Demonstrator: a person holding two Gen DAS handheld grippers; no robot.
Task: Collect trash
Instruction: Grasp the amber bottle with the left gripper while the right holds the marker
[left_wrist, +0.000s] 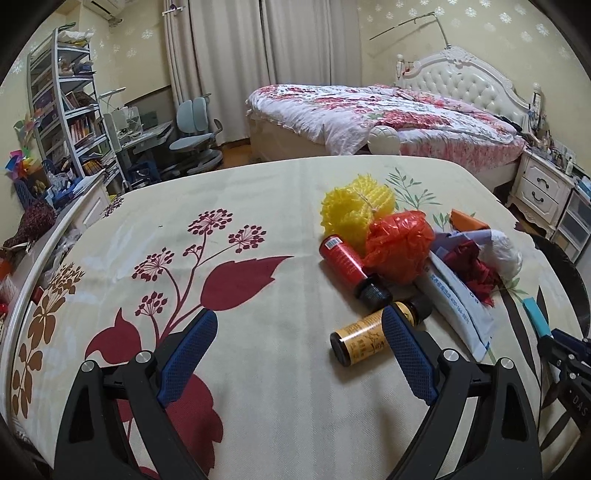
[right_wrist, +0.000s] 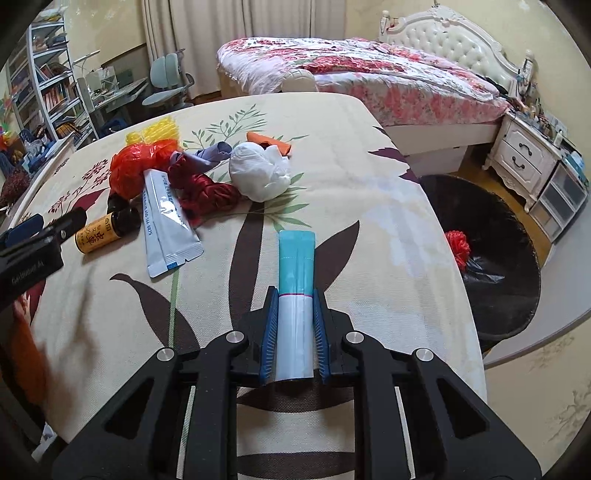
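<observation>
The right hand-held gripper is clenched on a white-and-teal tube, long axis pointing away, over the table near its right edge. Beyond that edge sits a black bin. The left hand-held gripper is spread wide, over bare cloth left of the yellow bottle.

White sachet: blue print along its length, digits near the end look like "100-16-0875", rest too small to read. Yellow bottle: black Chinese characters on label, not legible; same bottle in left view shows dark calligraphy, unreadable. Red bottle: white barcode patch near base, fine print along side, illegible. Left tongs' arm: faint grey lettering, can't make out. Right tongs' arm: letters "DAS".
</observation>
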